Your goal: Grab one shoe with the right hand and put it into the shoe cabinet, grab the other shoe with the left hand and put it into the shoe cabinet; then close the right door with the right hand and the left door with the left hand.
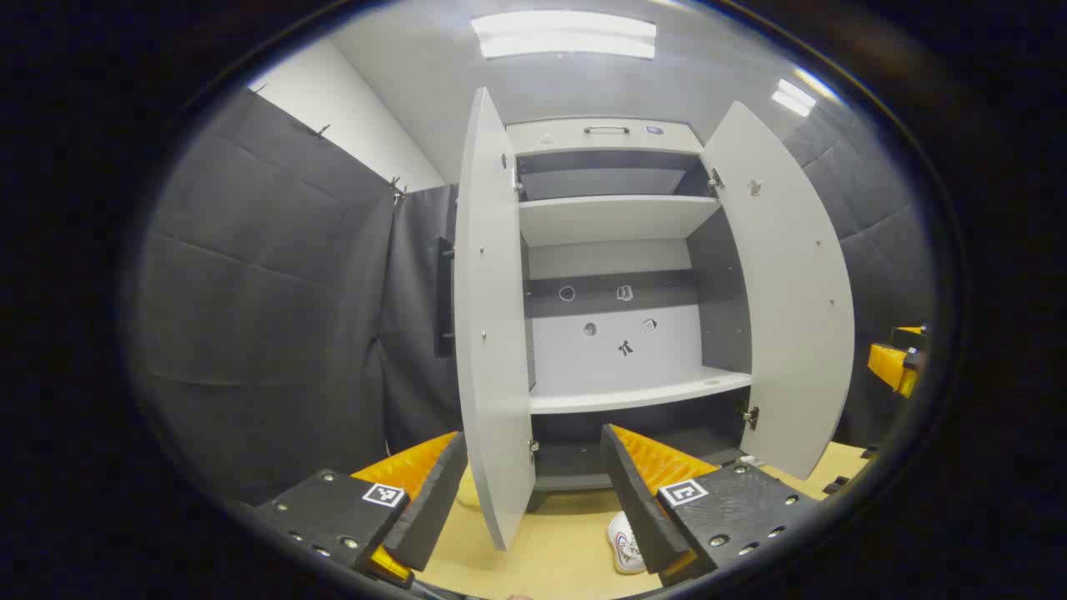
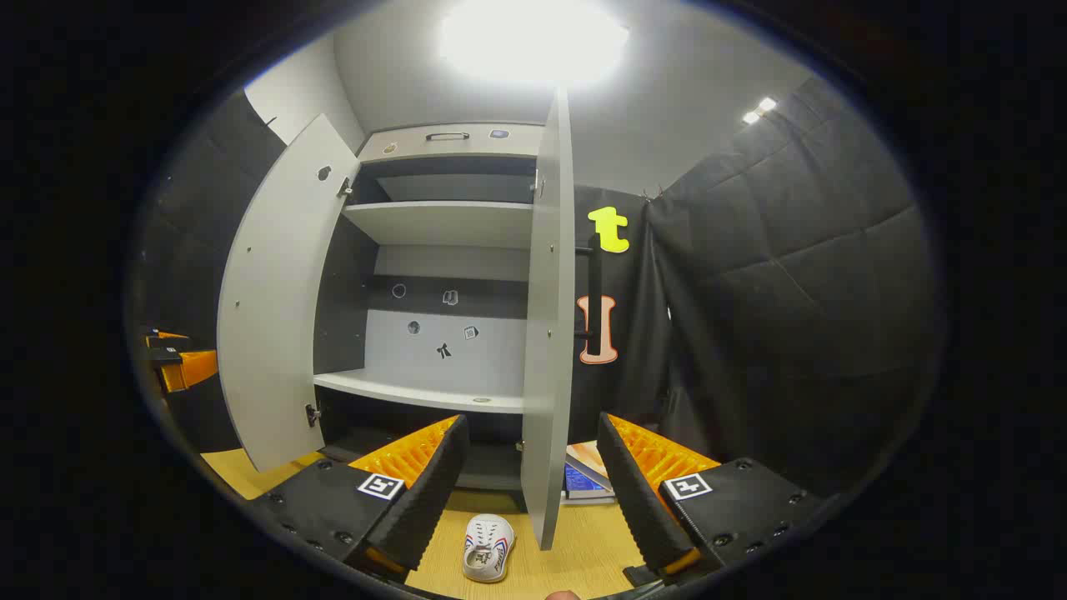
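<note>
Cabinet of pale grey board straight ahead, both doors swung open, shelves inside bare apart from small stickers on the back panel. Left door edge-on in the left gripper view, standing between that gripper's two fingers; right door angled outward farther right. Left gripper held wide, nothing between the fingers, raised above the light wooden floor. Small white shoe with red and blue stripes lying on the floor in front of the cabinet, partly hidden behind the left gripper's right-hand finger.

From the right gripper view: right door edge-on, between the fingers; left door spread open to the left. Right gripper also spread wide, holding nothing. Same white shoe on the wooden floor, sole toward the camera, just left of the door's lower corner and near the left-hand finger. Stack of flat books or magazines on the floor behind the door. Second shoe: cannot tell where.
</note>
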